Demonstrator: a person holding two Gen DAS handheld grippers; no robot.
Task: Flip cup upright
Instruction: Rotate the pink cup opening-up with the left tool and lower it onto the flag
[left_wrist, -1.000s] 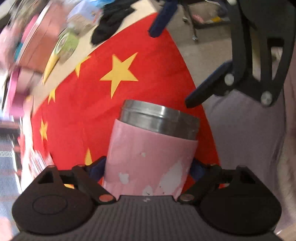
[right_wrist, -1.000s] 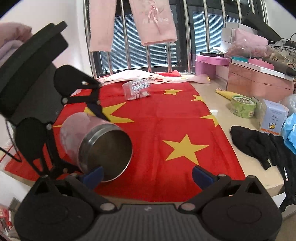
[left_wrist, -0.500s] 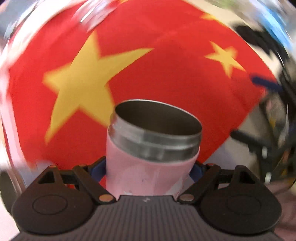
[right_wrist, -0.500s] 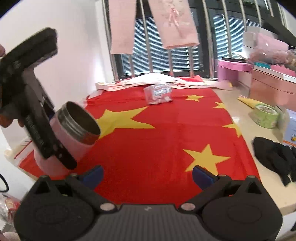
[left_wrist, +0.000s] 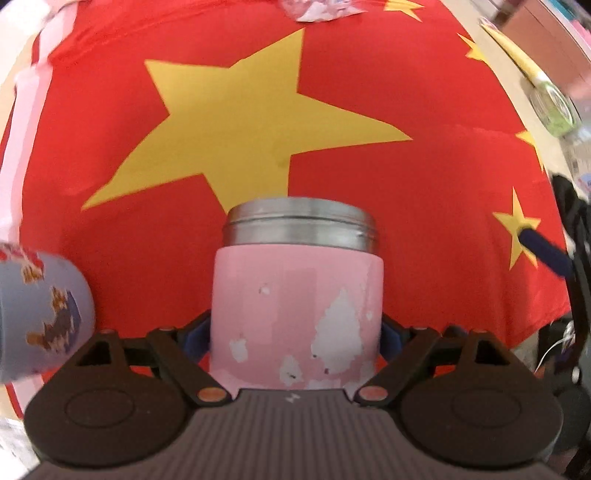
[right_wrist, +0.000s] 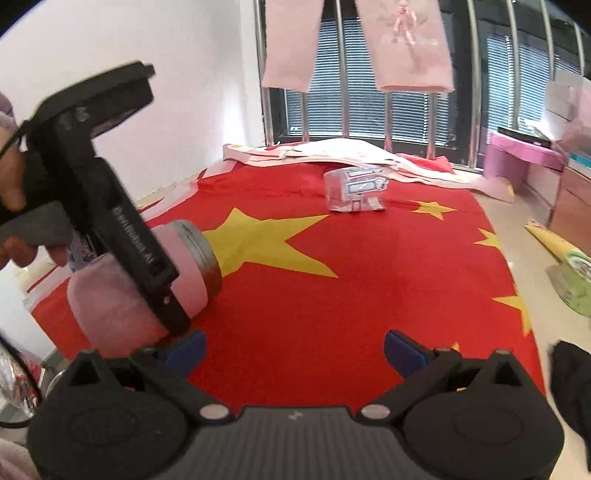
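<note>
between the left gripper (left_wrist: 295, 332) jaws, pinched, the cup (left_wrist: 297, 295) leans steel rim far-right, base near the red cloth (right_wrist: 351, 288); right gripper (right_wrist: 293, 350) spread, idle.

a pale, cream-coloured table (right_wrist: 509, 236) carries everything, and most of its top is covered by a red flag (right_wrist: 351, 295) with one large yellow star and smaller yellow stars toward the right side. a clear plastic packet (right_wrist: 355, 189) with printed labels lies on the flag near its far end. behind it, pale pink and white cloth (right_wrist: 332, 151) lies crumpled across the far edge below the window bars. on the bare tabletop to the right of the flag sit a green roll of tape (right_wrist: 574, 286), a yellow wedge-shaped thing (right_wrist: 543, 236) just beyond it, and a black cloth (right_wrist: 570, 373) at the near right corner.
</note>
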